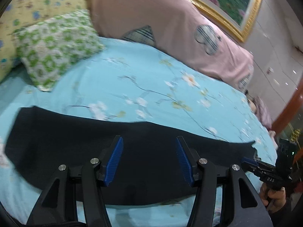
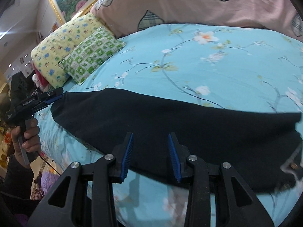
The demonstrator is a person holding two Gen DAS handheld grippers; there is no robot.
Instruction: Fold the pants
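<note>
Left claw and right claw both gape over the black pants, whose folds blur.

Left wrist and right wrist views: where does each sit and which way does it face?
Left wrist: behind the open left claw, facing across the black pants to the pillows; right claw and right hand show at right.
Right wrist: behind the open right claw, facing the same way; left claw and left hand show at left.
Shared: pants, blue sheet, pillows, pink blanket.
</note>
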